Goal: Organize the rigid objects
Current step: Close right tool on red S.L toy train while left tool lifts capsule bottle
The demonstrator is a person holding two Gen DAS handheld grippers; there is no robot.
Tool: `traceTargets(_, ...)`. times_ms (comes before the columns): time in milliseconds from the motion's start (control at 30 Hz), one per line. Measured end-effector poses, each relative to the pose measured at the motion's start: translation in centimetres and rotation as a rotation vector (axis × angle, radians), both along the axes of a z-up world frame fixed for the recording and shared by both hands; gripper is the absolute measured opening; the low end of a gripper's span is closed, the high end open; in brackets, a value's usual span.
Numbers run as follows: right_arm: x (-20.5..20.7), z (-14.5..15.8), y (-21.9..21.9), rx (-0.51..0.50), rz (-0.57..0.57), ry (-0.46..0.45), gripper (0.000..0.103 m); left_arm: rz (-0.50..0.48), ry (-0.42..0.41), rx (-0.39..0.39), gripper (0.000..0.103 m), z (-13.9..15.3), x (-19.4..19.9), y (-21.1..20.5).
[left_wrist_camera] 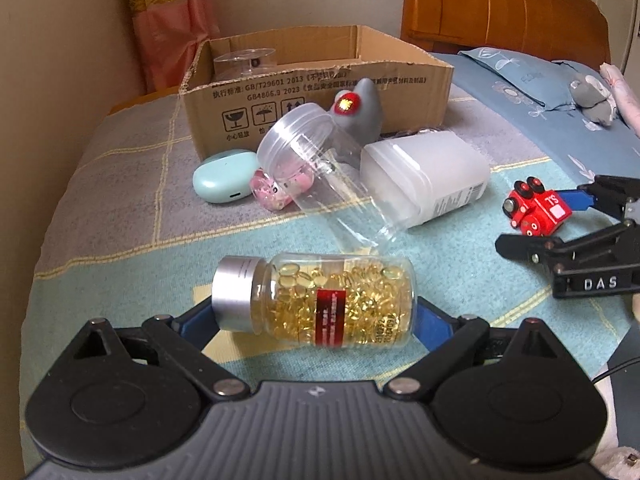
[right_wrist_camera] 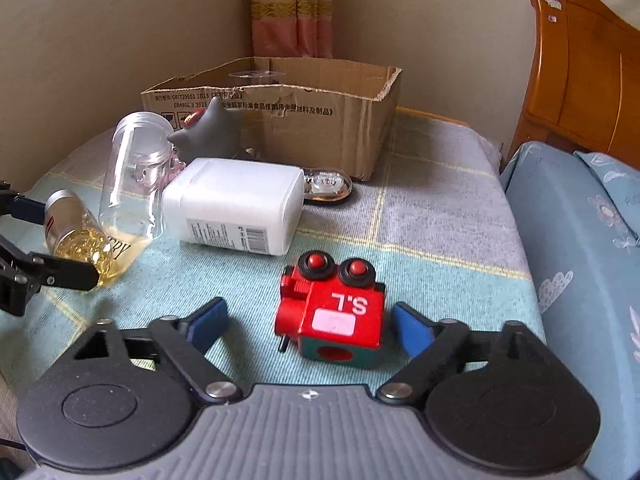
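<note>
From the left wrist camera, we saw the left gripper (left_wrist_camera: 316, 320) spread wide around the capsule bottle (left_wrist_camera: 320, 300), which lay on its side on the checked blanket (left_wrist_camera: 120, 240). The blue pads sat at the silver cap and at the bottle's base; whether they pressed on it we could not tell, so we judged the grasp as about to be made, not made. Beyond it lay the clear jar (left_wrist_camera: 316, 168), the white bottle (left_wrist_camera: 424, 178), the mint earbud case (left_wrist_camera: 224, 176), a pink trinket (left_wrist_camera: 272, 192) and the grey shark toy (left_wrist_camera: 356, 110), all still on the blanket in front of the cardboard box (left_wrist_camera: 320, 92). Only a clear plastic container (left_wrist_camera: 244, 62) appeared inside the box. We judged the sorting barely begun.

From the right wrist camera, the right gripper (right_wrist_camera: 310, 324) was wide open around the red toy train (right_wrist_camera: 332, 308), which was tipped over on the blanket. The right pad was just beside the train, the left pad well apart from it; nothing was held. The white bottle (right_wrist_camera: 236, 208), clear jar (right_wrist_camera: 132, 176), capsule bottle (right_wrist_camera: 80, 236), shark toy (right_wrist_camera: 208, 132) and a small shiny clear case (right_wrist_camera: 328, 186) by the box (right_wrist_camera: 280, 120) all remained outside it. By our reckoning, nearly every item was left to be boxed.
</note>
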State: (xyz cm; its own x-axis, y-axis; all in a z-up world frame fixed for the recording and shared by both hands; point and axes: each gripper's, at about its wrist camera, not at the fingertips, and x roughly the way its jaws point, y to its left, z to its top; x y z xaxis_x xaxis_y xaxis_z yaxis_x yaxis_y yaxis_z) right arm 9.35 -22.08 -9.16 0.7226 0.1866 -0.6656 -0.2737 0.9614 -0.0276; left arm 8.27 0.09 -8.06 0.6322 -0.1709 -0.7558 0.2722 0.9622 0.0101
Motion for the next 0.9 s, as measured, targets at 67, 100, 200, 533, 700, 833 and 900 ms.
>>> traceTargets(67,0.1,0.2,0.1,-0.002,-0.001,-0.001,0.08,0.004,-0.001,0.005,0.097,-0.1,0.0,-0.1)
traceTargets(100,0.2,0.2,0.1,-0.006,-0.004,-0.002,0.079,0.005,0.001,0.006,0.095,-0.1,0.1,-0.2)
traceTargets(200,0.2,0.3,0.1,-0.008,-0.011,-0.002,0.072,0.015,-0.004,0.007,0.093,0.0,0.2,-0.2)
traceTargets(533,0.3,0.8,0.1,-0.037,0.005,0.011,0.06,-0.027,0.033,-0.017,0.092,0.8,0.4,0.7)
traceTargets(700,0.2,1.7,-0.1,-0.051,0.045,0.014,0.059,-0.076,0.035,0.006,0.092,2.5,0.1,1.2)
traceTargets(833,0.4,2.8,-0.5,-0.058,0.073,0.017,0.058,-0.115,0.016,0.023,0.092,4.6,-0.1,1.5)
traceTargets(900,0.6,3.4,-0.7,-0.054,0.089,0.025,0.058,-0.123,0.009,0.023,0.092,5.5,0.3,1.7)
